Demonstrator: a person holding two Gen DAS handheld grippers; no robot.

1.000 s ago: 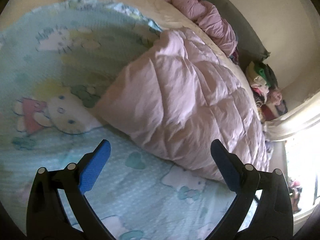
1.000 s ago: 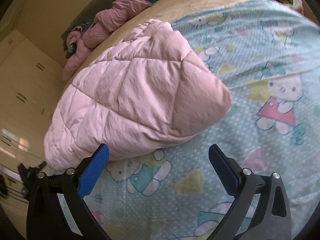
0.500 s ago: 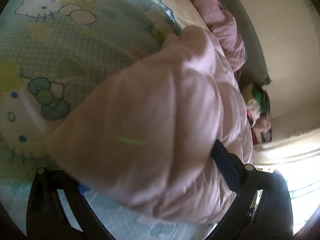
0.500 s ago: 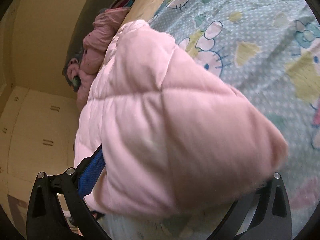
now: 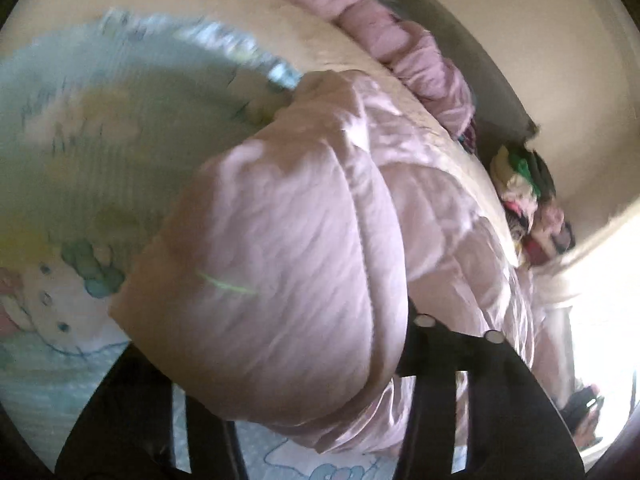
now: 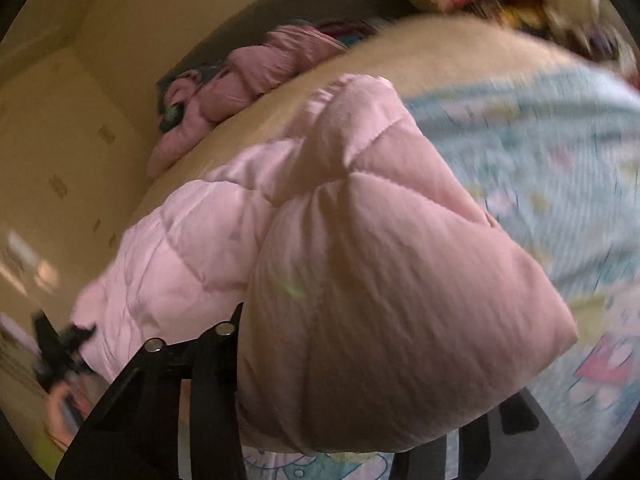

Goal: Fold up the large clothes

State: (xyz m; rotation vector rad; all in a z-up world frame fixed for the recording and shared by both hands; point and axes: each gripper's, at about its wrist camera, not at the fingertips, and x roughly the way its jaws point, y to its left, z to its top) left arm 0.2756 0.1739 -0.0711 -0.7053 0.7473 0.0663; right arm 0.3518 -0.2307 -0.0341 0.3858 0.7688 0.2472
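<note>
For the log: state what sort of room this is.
Most likely a bedroom: a bed with a cartoon-print sheet, a pink quilted jacket lying on it, and cupboard doors along the wall.

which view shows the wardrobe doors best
The right wrist view: the pale wardrobe doors fill its left side, small handles visible, beyond the pink jacket that the right gripper has just closed on. The left wrist view shows none of them.

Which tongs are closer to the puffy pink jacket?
Neither, it's a tie. The left tongs and the right tongs have each just closed on a corner of the pink jacket.
</note>
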